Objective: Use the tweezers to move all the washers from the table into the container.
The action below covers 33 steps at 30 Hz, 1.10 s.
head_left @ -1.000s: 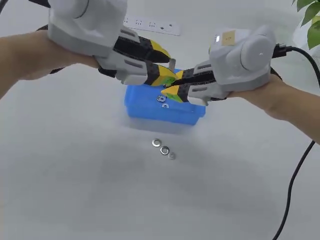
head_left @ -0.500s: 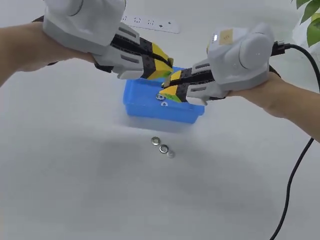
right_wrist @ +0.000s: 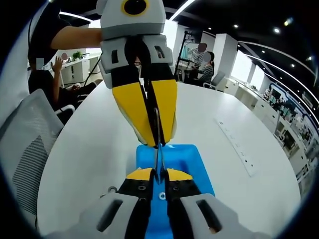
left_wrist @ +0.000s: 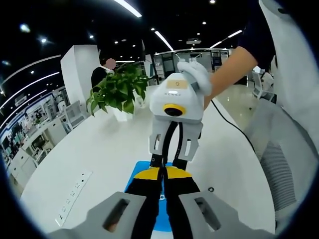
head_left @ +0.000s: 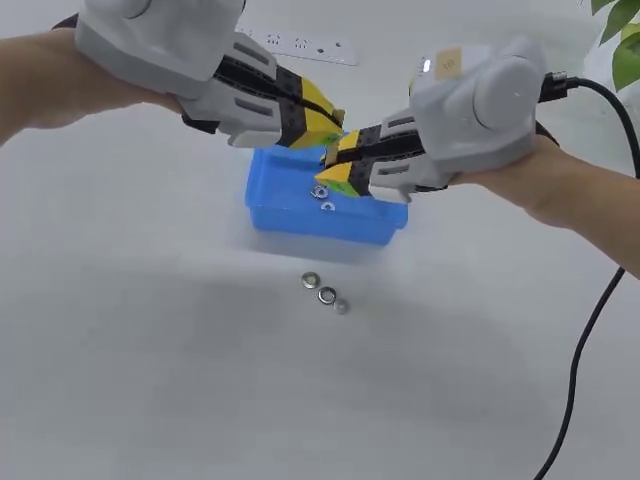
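Two washers [head_left: 320, 192] sit in the container [head_left: 300, 222], three wait on the surface [head_left: 150, 350]; my left gripper [left_wrist: 164, 175] and right gripper [right_wrist: 159, 177] both clamp the tweezers [right_wrist: 159, 157].

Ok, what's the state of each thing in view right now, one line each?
Left gripper: fingers shut on the tweezers.
Right gripper: fingers shut on the tweezers, over the container.
Tweezers: held between both grippers, above the container.
Container: open-topped, with at least two washers inside.
Table washers: three, lying loose in front of the container.
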Available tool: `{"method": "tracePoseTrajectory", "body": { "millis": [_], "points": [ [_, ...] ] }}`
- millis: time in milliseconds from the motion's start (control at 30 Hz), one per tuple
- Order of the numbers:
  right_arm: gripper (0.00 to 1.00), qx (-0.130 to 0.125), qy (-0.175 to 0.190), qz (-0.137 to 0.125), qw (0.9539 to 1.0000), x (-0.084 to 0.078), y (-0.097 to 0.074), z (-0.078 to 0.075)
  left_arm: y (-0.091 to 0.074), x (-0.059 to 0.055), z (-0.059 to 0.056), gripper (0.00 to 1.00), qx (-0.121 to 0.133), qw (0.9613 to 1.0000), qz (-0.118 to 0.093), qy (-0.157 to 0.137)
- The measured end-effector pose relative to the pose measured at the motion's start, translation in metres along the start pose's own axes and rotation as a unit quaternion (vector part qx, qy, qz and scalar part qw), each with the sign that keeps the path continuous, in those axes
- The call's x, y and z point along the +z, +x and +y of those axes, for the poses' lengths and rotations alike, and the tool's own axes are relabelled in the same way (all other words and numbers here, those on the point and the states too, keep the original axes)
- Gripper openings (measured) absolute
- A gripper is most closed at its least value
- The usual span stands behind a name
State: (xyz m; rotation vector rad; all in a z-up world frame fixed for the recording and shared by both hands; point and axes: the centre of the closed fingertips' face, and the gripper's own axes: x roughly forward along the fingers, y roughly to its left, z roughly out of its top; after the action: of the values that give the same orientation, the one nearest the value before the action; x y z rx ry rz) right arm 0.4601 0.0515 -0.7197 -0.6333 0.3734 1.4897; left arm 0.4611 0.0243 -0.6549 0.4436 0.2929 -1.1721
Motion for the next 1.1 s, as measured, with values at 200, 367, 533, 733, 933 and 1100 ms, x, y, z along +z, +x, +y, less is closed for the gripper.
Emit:
{"method": "tracePoseTrajectory", "body": {
  "millis": [200,367,533,733,933,1100],
  "points": [
    [0.12,-0.011,0.005,0.002,0.9999,0.001,-0.002,-0.002,-0.002,0.003,-0.001,0.05,0.002,1.0000,-0.002,0.004],
    [0.17,-0.021,0.018,0.000,0.9996,0.000,-0.006,-0.004,-0.003,0.006,-0.001,0.05,0.005,0.9999,-0.002,0.010],
    [0.25,-0.033,0.032,-0.003,0.9990,-0.002,-0.013,-0.004,-0.008,0.020,0.002,0.05,0.016,0.9996,-0.012,0.022],
    [0.29,-0.039,0.042,-0.008,0.9983,-0.006,-0.027,0.000,-0.015,0.032,-0.001,0.05,0.016,0.9992,-0.010,0.034],
    [0.32,-0.073,0.041,-0.017,0.9963,-0.011,-0.050,-0.003,-0.028,0.040,-0.004,0.05,0.028,0.9991,-0.014,0.029],
    [0.48,-0.096,0.056,-0.039,0.9931,-0.011,-0.070,0.003,-0.037,0.047,-0.015,0.05,0.028,0.9992,-0.018,0.022]
  ]
}}
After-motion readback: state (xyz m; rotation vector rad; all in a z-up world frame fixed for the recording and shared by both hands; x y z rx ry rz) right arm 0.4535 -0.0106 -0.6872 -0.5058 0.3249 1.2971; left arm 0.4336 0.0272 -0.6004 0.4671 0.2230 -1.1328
